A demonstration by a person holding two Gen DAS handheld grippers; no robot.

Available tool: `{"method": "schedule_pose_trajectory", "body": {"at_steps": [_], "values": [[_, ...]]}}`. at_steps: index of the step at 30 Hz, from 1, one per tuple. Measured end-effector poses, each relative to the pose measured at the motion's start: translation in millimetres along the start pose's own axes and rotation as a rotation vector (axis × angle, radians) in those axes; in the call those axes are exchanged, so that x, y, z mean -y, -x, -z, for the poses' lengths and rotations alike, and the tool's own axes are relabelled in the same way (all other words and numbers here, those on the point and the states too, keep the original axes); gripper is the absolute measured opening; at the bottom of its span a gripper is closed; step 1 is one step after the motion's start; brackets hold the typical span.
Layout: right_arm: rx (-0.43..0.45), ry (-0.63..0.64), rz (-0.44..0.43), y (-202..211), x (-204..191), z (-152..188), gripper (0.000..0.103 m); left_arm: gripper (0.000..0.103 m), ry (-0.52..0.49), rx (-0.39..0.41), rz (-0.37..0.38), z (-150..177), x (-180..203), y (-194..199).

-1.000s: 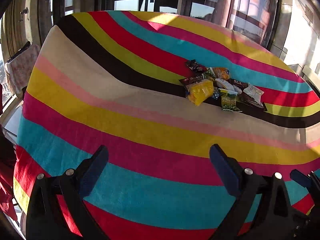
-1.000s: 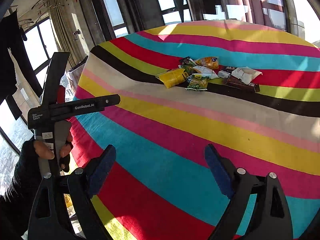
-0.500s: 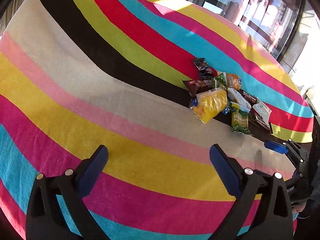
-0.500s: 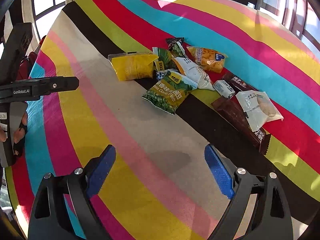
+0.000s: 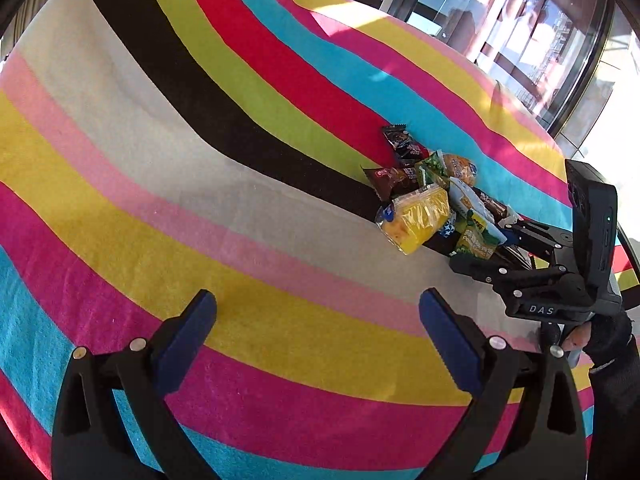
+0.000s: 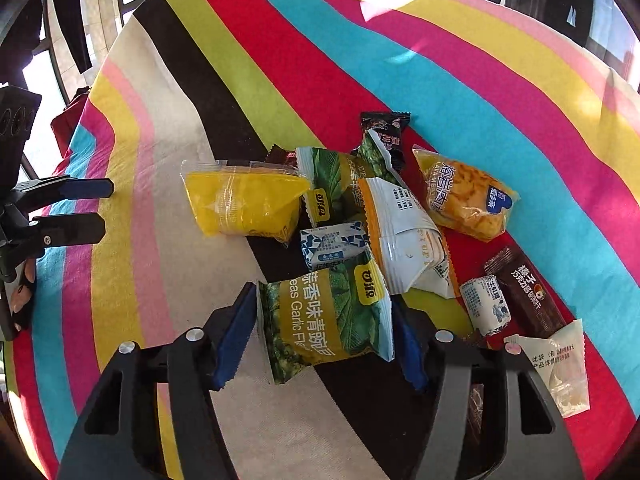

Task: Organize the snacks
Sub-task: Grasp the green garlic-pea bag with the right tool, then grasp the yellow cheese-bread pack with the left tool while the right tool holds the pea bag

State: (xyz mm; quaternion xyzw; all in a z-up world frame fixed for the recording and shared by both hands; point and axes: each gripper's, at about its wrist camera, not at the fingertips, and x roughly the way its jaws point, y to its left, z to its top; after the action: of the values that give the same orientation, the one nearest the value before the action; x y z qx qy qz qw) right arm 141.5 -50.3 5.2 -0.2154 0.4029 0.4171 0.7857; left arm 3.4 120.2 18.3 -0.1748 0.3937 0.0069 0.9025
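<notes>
So the whole surface (image 6: 500,92) is sitting under that loud striped cloth, and all the snacks are lying bunched in one messy pile around the black and red stripes. Biggest piece in there is the yellow packet (image 6: 246,204) on the pile's left edge, then the white pouch (image 6: 400,236) in the middle, overlapping the green pea bag (image 6: 328,320) at the near edge. That pea bag is what the right gripper (image 6: 326,334) is going for: its fingers are closing in with the bag sitting right between the blue pads, which look like they're just meeting its sides. The left gripper (image 5: 320,344) is hanging well apart from the pile over the yellow stripe, fingers spread wide with nothing in them. My worry is that the bag is puffy and slick, so a squeeze on the air pocket could let it squirt out. Also, the white pouch and the little blue-and-white candy (image 6: 334,244) are resting on its far edge, so lifting is probably going to drag or flip those.
</notes>
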Motion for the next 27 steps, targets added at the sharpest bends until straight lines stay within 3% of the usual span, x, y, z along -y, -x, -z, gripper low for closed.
{"method": "schedule_pose_trajectory", "body": {"at_steps": [4, 11, 20, 23, 25, 27], "values": [[0.007, 0.004, 0.090, 23.5, -32.8, 25.4, 0.044, 0.101, 0.001, 0.000, 0.001, -0.2, -0.5, -0.1], [0.030, -0.116, 0.119, 68.1, -73.5, 73.6, 0.043, 0.101, -0.001, 0.000, 0.000, -0.1, -1.2, 0.7], [0.105, -0.309, 0.115, 89.0, -68.5, 106.8, 0.043, 0.101, -0.030, -0.016, -0.035, 0.7, 4.3, -1.6], [0.098, -0.369, 0.109, 87.6, -58.8, 108.9, 0.043, 0.101, -0.093, -0.057, -0.059, -1.7, 16.2, -8.8], [0.099, -0.383, 0.104, 87.5, -56.5, 109.4, 0.043, 0.101, -0.144, -0.090, -0.028, -7.3, 27.3, -16.0], [0.104, -0.388, 0.110, 87.9, -56.3, 109.4, 0.043, 0.101, -0.157, -0.075, -0.027, -17.7, 36.3, -20.5]]}}
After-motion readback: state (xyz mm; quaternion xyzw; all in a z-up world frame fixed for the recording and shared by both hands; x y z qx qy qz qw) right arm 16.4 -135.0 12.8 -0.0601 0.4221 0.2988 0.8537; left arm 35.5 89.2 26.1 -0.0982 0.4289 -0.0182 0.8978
